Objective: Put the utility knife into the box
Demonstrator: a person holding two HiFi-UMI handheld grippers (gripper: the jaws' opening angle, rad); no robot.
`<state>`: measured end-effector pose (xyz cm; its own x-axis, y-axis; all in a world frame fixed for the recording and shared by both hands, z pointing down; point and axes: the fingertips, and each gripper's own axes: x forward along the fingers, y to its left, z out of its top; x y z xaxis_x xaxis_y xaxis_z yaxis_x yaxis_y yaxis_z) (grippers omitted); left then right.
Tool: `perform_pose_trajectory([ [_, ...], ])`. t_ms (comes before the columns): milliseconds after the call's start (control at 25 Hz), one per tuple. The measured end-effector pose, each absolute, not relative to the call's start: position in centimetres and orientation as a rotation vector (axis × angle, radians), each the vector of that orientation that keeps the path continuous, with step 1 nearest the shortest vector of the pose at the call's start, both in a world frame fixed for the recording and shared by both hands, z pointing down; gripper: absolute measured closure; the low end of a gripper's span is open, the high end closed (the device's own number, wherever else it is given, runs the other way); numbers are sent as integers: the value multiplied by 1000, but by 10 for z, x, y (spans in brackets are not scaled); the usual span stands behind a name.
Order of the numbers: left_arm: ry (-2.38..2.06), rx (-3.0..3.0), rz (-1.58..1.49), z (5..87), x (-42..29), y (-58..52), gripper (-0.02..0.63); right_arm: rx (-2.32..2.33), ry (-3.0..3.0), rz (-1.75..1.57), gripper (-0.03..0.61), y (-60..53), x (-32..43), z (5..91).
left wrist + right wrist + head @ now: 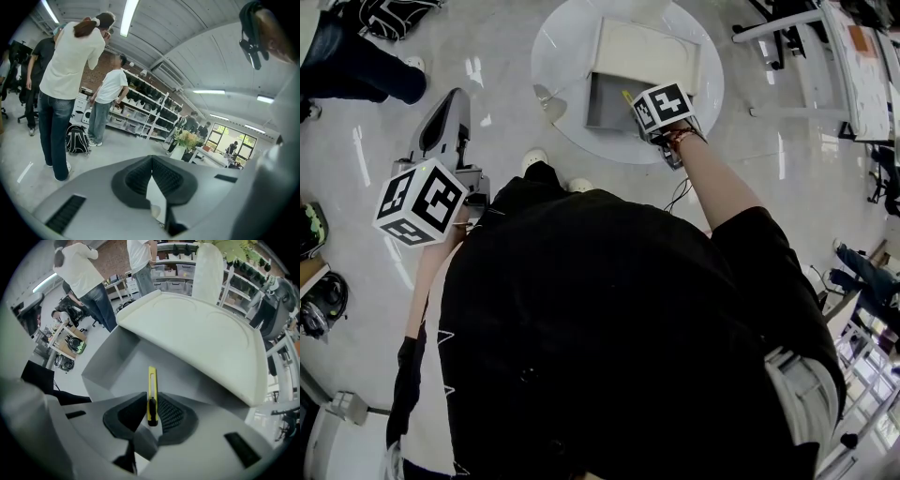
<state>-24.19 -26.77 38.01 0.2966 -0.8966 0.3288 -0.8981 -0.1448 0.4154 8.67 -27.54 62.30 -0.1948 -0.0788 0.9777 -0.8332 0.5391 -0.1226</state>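
A yellow utility knife [151,391] with a black slider is clamped between the pads of my right gripper [151,409], its tip pointing forward and down into an open grey box [117,363]. The box's white lid [201,336] stands tipped back behind it. From the head view, the right gripper [649,120] hovers over the box [607,103] at its right side, and the knife's yellow tip [627,97] shows above the box. My left gripper [442,131] is held off to the left over the floor, jaws shut with nothing between them [151,161].
The box sits on a round white table [567,42]. A person's leg [356,70] is at the top left and a white desk [853,66] at the top right. Two people [65,79] and a backpack [76,139] stand ahead of the left gripper.
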Motion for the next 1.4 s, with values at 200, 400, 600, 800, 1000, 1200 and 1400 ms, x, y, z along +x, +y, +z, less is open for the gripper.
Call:
perform_pose_trajectory([
  [200,-1604,2032,-7,375,-243,-264,603,805,-1646,840,500,-280,87,616],
  [400,-1618,2035,-20,373,-239,-259,603,824,-1693,841,500,-284,84,606],
  [600,-1613,2050,-33,369,-225,-258,603,946,-1735,838,535,-296,90,586],
  [800,-1606,2070,-44,364,-206,-254,603,1157,-1845,967,572,-312,96,553],
  [1000,-1601,2092,-78,358,-185,-255,603,1305,-2016,1012,574,-323,97,514],
  [1200,-1599,2121,-119,348,-160,-253,603,1356,-2173,972,574,-318,94,477],
  [1400,-1577,2166,-132,340,-133,-253,603,1431,-2256,895,574,-318,96,441],
])
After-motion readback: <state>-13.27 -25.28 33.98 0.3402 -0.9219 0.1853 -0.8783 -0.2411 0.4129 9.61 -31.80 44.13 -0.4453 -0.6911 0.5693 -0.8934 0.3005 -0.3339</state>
